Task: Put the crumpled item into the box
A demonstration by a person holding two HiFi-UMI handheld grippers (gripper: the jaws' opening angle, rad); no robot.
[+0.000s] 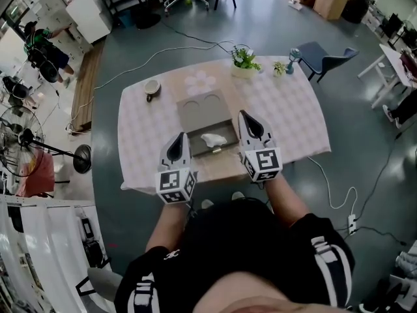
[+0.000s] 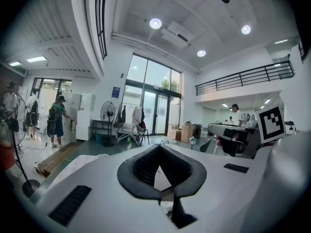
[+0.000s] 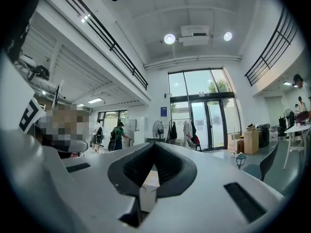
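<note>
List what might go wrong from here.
1. The crumpled white item lies loose in the cardboard box, whose lid is folded open behind it; a knock might tip the item out.
2. The box sits near the table's front edge, closely flanked by the left tongs and right tongs, both shut. Either could nudge it toward that edge.

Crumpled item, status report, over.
Left gripper shut, empty. Right gripper shut, empty. Crumpled item lies inside the open box. Nothing in the way.
</note>
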